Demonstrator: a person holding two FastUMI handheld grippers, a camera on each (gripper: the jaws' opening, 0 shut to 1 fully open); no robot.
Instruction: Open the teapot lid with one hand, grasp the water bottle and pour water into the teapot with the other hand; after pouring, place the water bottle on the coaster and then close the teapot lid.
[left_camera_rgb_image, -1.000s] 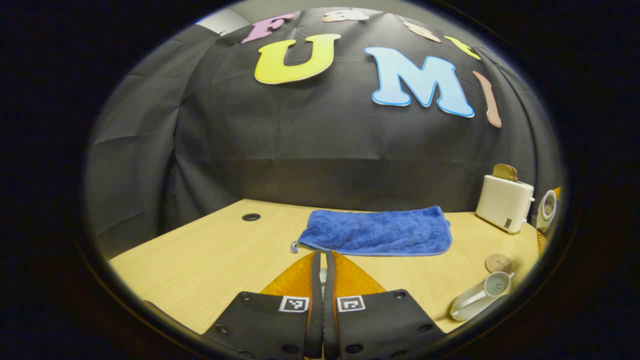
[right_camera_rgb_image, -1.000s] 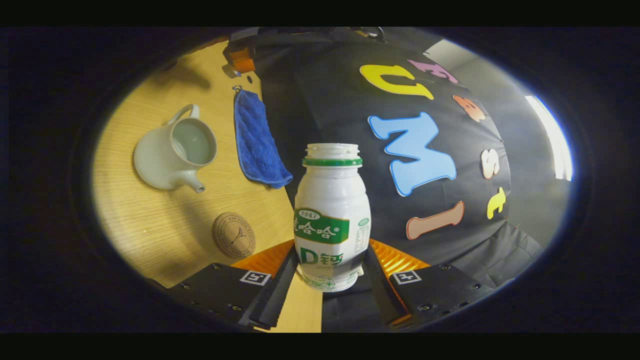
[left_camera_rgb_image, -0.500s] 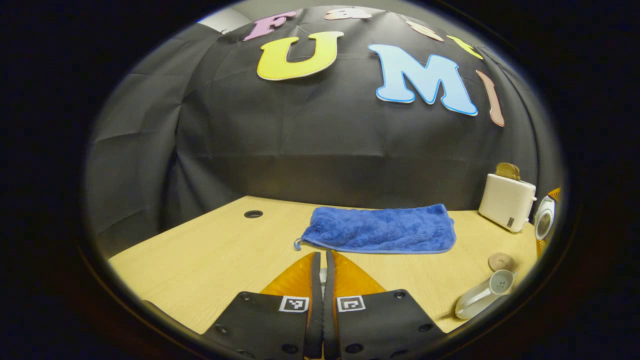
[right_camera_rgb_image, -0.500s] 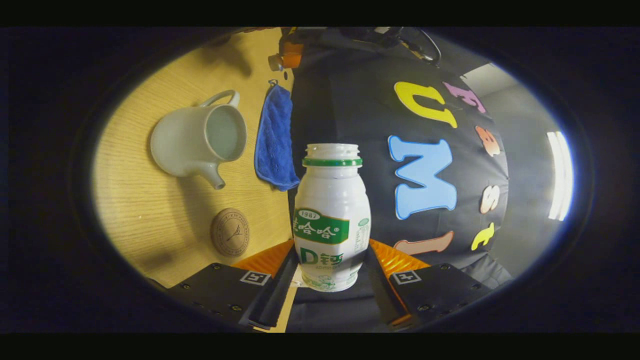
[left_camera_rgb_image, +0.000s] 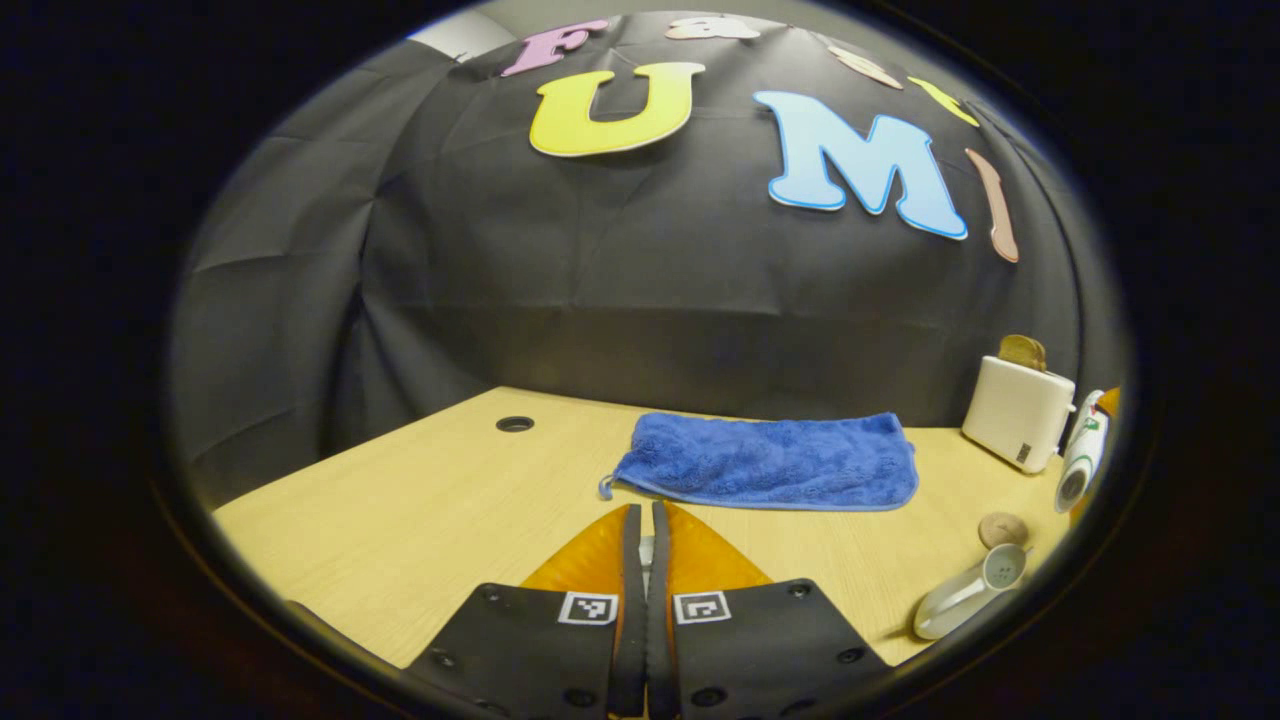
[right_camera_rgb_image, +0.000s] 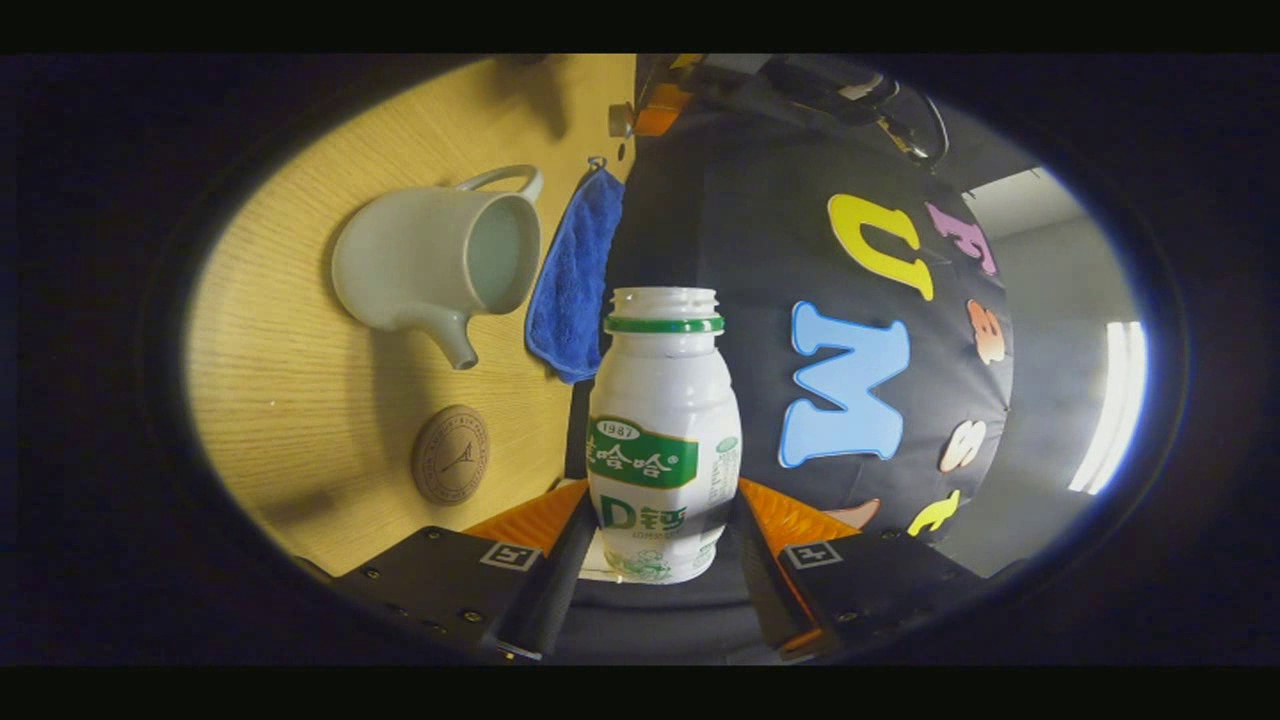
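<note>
Between the right gripper's (right_camera_rgb_image: 655, 545) fingers, the bottle (right_camera_rgb_image: 663, 440) sits clamped at its lower body, cap off, mouth bare, and the view is rolled hard over, so the bottle looks tipped on its side above the bench (right_camera_rgb_image: 290, 400). The teapot (right_camera_rgb_image: 440, 262) stands open on the bench, spout towards the round coaster (right_camera_rgb_image: 451, 454) lying just beside it, and a blue cloth (right_camera_rgb_image: 575, 275) lies by the wall. In the left gripper view that same teapot (left_camera_rgb_image: 968, 596) shows low at the right edge, coaster (left_camera_rgb_image: 1003, 529) behind it, bottle (left_camera_rgb_image: 1080, 464) hanging over both, a white toaster (left_camera_rgb_image: 1017, 413) further back. The left gripper (left_camera_rgb_image: 646, 560) has its fingers pressed together; something pale peeks between them, probably the lid, though I can't say for sure. Reads as the pouring step, with the bottle's mouth not yet over the pot. Next call: carry the mouth across to the pot's opening and tilt gently so the water lands inside, not on the bench; the coaster comes after.
</note>
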